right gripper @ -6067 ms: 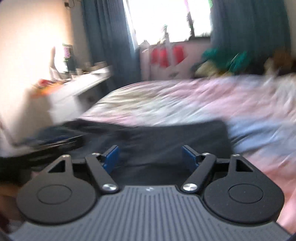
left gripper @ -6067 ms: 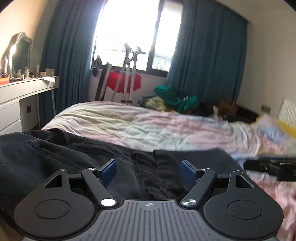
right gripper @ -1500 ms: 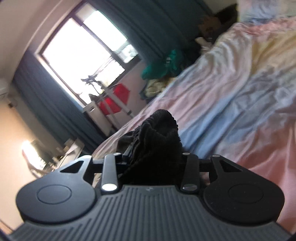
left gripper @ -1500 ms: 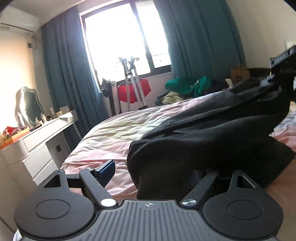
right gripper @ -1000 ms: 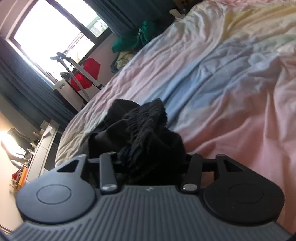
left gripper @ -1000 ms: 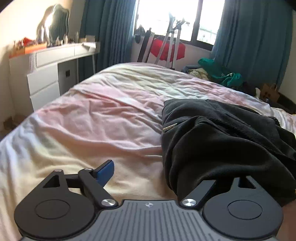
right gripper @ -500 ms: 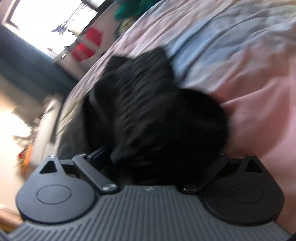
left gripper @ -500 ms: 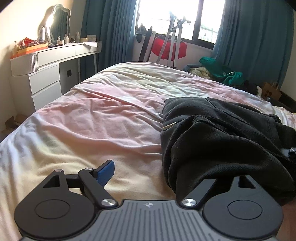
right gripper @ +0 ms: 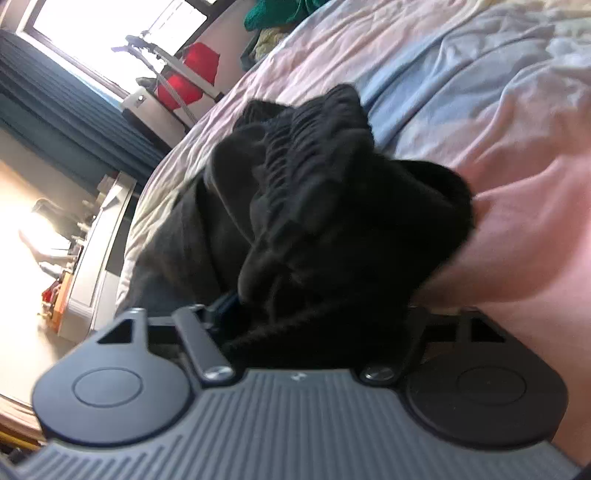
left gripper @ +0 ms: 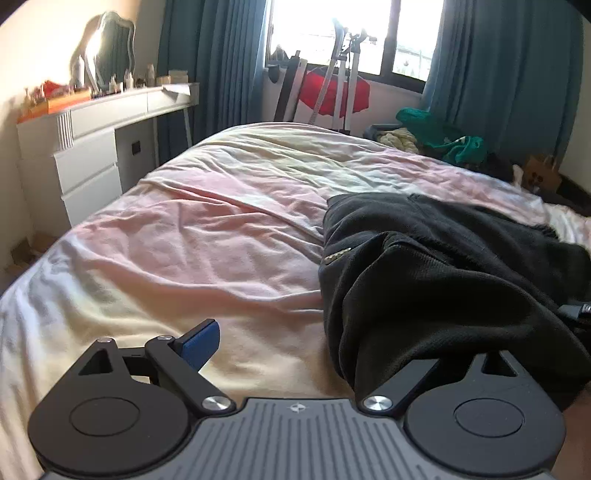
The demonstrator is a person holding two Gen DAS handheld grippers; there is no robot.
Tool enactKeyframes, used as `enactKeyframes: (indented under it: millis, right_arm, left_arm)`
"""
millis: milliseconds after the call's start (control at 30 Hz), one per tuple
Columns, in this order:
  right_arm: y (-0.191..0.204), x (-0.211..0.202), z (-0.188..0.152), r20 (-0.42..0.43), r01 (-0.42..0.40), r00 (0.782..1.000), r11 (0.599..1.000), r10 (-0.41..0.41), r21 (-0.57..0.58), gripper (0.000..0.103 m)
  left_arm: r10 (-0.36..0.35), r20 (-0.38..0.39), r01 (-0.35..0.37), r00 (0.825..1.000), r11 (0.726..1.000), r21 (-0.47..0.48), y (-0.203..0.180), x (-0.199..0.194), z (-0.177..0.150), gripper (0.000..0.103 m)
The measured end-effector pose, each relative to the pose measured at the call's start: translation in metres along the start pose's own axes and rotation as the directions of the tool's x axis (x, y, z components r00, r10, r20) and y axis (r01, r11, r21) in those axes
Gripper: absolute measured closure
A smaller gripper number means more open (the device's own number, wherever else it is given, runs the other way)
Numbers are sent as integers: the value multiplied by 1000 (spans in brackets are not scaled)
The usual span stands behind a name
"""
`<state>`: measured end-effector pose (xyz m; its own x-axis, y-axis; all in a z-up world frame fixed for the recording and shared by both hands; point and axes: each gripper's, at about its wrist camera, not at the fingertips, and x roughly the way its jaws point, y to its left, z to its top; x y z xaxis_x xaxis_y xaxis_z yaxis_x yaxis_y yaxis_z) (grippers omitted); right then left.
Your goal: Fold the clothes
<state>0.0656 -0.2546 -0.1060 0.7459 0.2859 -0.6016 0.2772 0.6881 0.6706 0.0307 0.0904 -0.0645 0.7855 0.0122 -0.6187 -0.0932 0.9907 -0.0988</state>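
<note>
Room: bedroom with teal curtains [left gripper: 509, 74] at either side of a bright window [left gripper: 354, 33] along the top of the left wrist view.
Bed: sheet [left gripper: 207, 236] in pink, pale yellow and light blue, wrinkled, filling the middle of both views.
Table: white dressing table [left gripper: 88, 147] with drawers at upper left of the left wrist view, a mirror [left gripper: 107, 51] and small bottles on it.
By the window: red cloth [left gripper: 332, 92] hanging on a white metal stand, top centre; a green and yellow clothes heap [left gripper: 439, 136] to its right, past the bed's far edge.
Black garment [left gripper: 443, 273]: lies bunched on the bed in the right half of the left wrist view; a small metal zip end shows at its left fold. In the right wrist view it fills the centre, its ribbed hem [right gripper: 314, 147] gathered upward.
Left tongs [left gripper: 295, 347]: jaws wide and opening; the blue left pad [left gripper: 199, 341] stands clear over bare sheet, the right finger is hidden under the garment's near edge, nothing pinched.
Right tongs [right gripper: 310, 325]: jaws closing with the garment bunched between them; fingertips buried in dark cloth, so whether the pads press on it I cannot tell.
Lower right of the left wrist view: a dark part of the other tool just shows at the frame edge beside the garment.
</note>
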Motion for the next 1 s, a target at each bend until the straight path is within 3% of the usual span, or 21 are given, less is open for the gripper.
enactKeyframes:
  millis: [33, 133, 300, 400, 467, 567, 633, 700, 767, 833, 933, 1000]
  right_arm:
    - [-2, -6, 0, 19, -19, 1000, 999, 19, 26, 52]
    - [-1, -18, 1, 60, -56, 997, 997, 53, 52, 61]
    - [9, -28, 3, 91, -44, 995, 999, 44, 3, 62]
    - [10, -28, 4, 95, -32, 995, 999, 33, -12, 62]
    - [7, -21, 9, 92, -28, 995, 1000, 28, -2, 62]
    - [0, -17, 11, 83, -27, 996, 999, 24, 36, 62]
    - [-3, -17, 8, 79, -26, 997, 997, 21, 72, 61]
    - [-7, -18, 5, 74, -24, 997, 992, 15, 123, 61]
    - [-9, -18, 4, 71, -17, 997, 991, 8, 134, 61]
    - [-9, -18, 3, 77, -12, 997, 990, 1, 140, 61]
    - [-8, -16, 1, 82, -1, 997, 989, -11, 147, 60]
    - [-7, -14, 0, 87, 6, 996, 989, -18, 145, 60]
  left_arm:
    - [-22, 0, 22, 1000, 999, -26, 4, -6, 1, 10]
    - [-115, 9, 115, 993, 987, -110, 16, -21, 7, 10]
    - [-283, 22, 279, 959, 925, -257, 36, -29, 16, 9]
    - [-342, 11, 321, 940, 872, -369, 41, -13, 11, 8]
    - [-365, 20, 343, 931, 855, -390, 42, -9, 12, 8]
    - [-383, 35, 369, 923, 856, -361, 38, -16, 19, 8]
    - [-410, 49, 402, 911, 854, -330, 35, -22, 20, 8]
    - [-440, 61, 438, 896, 851, -289, 34, -30, 21, 1]
    - [-455, 48, 454, 889, 862, -226, 28, -35, 24, 1]
    - [-485, 68, 489, 872, 855, -172, 23, -39, 26, 1]
    - [-477, 122, 491, 871, 859, -146, 22, -35, 34, 0]
    - [-462, 93, 471, 882, 863, -181, 23, -12, 44, 0]
